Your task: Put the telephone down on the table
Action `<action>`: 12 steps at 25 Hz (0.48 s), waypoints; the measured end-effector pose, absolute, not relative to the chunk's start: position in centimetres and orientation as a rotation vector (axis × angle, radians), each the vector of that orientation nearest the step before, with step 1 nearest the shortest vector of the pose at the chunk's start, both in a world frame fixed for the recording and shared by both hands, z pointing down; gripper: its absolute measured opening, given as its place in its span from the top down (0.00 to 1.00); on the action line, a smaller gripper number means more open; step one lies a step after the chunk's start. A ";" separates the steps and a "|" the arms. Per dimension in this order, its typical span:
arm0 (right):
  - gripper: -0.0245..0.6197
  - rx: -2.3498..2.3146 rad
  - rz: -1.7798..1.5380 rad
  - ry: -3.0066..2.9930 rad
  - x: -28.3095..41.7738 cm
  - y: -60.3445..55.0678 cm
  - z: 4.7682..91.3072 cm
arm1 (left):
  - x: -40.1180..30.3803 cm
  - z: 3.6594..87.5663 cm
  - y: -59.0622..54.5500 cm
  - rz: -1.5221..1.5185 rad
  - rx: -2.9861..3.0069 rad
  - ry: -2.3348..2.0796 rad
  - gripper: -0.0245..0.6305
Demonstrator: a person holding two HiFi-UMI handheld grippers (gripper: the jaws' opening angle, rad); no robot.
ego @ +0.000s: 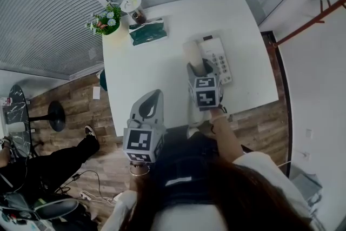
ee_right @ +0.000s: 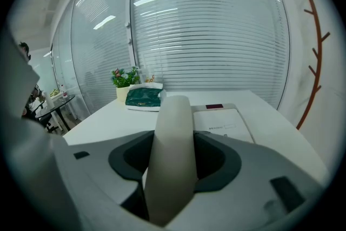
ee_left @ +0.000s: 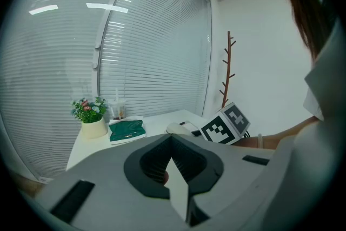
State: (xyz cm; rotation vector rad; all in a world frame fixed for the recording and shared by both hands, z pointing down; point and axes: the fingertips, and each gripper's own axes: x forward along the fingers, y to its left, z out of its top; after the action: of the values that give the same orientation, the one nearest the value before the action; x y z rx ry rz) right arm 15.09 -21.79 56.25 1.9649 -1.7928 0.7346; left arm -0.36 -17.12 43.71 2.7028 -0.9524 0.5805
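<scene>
My right gripper [ego: 198,69] is shut on the beige telephone handset [ego: 192,54], which points away from me along the left side of the white telephone base [ego: 219,59]. In the right gripper view the handset [ee_right: 173,132] rises between the jaws, with the base [ee_right: 224,119] just to its right on the white table [ego: 157,67]. Whether the handset touches the table I cannot tell. My left gripper [ego: 154,99] hovers at the table's near edge, left of the phone, shut and holding nothing.
At the table's far left corner stand a small flower pot [ego: 108,20], a drink cup [ego: 132,5] and a green packet [ego: 147,33]. A red-brown coat rack [ego: 319,16] stands to the right. A seated person's leg [ego: 59,159] is on the left floor.
</scene>
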 end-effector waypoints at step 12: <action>0.62 1.902 0.713 -1.803 15.1 -21.8 56.1 | -0.6 43.4 -17.5 0.495 2.674 -1.006 0.96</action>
State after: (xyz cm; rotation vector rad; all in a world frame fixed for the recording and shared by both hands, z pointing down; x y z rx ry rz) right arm 15.13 -21.80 56.13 1.9016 -1.8027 0.7134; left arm -0.57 -17.49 43.35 2.6742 -1.0058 0.4947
